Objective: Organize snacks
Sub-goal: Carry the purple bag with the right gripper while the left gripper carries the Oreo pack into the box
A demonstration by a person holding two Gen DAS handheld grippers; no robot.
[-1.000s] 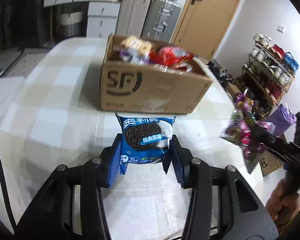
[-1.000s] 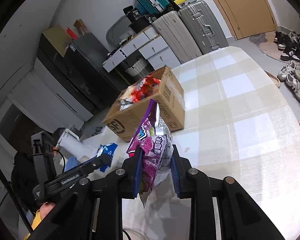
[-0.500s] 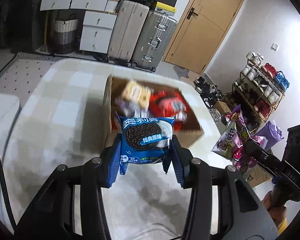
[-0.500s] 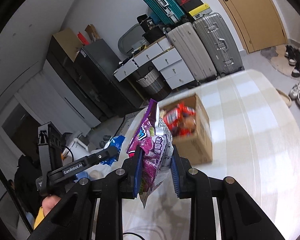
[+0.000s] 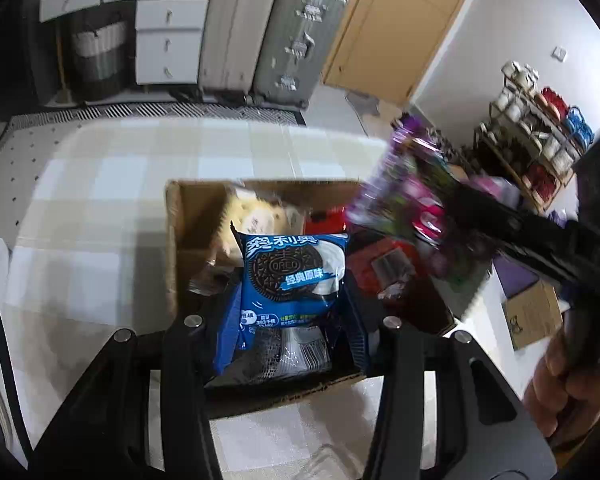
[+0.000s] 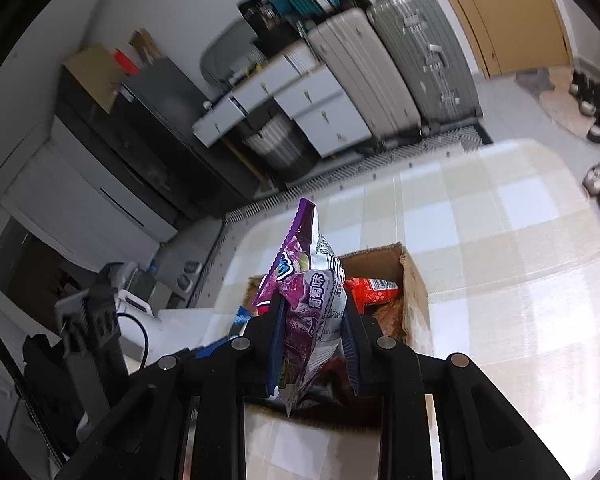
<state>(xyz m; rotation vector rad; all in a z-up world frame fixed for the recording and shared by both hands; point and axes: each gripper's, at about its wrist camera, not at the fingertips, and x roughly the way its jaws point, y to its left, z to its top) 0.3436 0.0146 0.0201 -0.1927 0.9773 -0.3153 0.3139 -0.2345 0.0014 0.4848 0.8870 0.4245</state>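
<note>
A blue biscuit pack (image 5: 292,280) printed "OREO" is gripped in the left gripper's (image 5: 290,320) jaws above the open cardboard box (image 5: 172,248) on the checked worktop (image 5: 100,200), while a purple sweet bag (image 6: 312,312) is clamped by the right gripper (image 6: 314,344) at 2 o'clock, over the box.

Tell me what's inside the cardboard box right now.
The cardboard box holds a pale yellow packet, red packets and a dark wrapper near the front. The Oreo pack and purple bag, both held above, cover the rest.
</note>
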